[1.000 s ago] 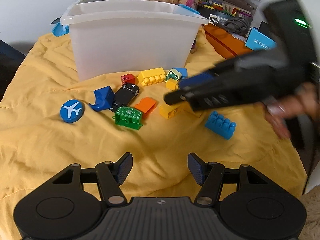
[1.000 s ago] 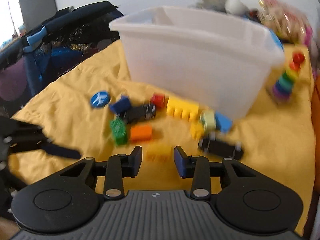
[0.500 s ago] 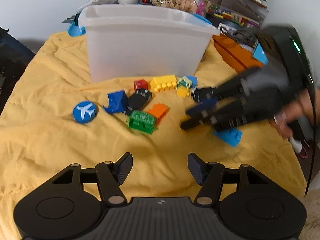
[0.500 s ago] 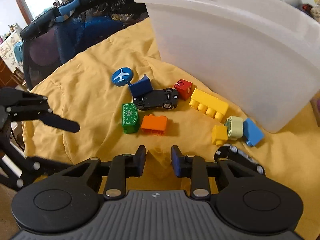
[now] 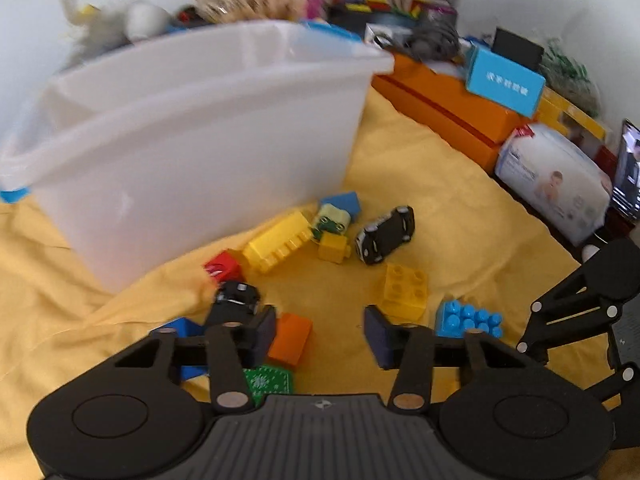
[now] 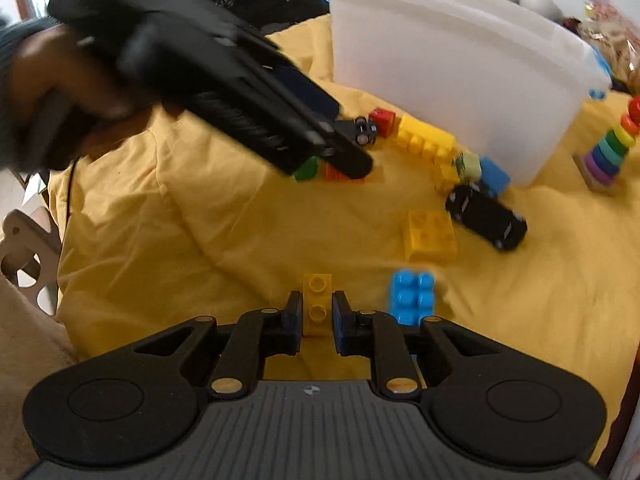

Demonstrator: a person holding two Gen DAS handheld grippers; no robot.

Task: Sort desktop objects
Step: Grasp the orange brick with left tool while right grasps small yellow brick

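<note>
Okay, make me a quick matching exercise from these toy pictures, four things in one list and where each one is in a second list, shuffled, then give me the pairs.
Things:
1. small yellow brick
2. black toy car
3. ring stacker
4. white bin

Places:
A. far right on the yellow cloth, beside the bin
B. standing behind the pile of bricks
C. between the pads of the right tongs
D. just past the square yellow brick

Pairs: 1-C, 2-D, 3-A, 4-B

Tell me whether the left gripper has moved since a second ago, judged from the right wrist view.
Yes. The left gripper has moved from the cloth's left edge rightward, toward the white bin; its tips now sit over the orange brick. Its jaws are closing.
</note>
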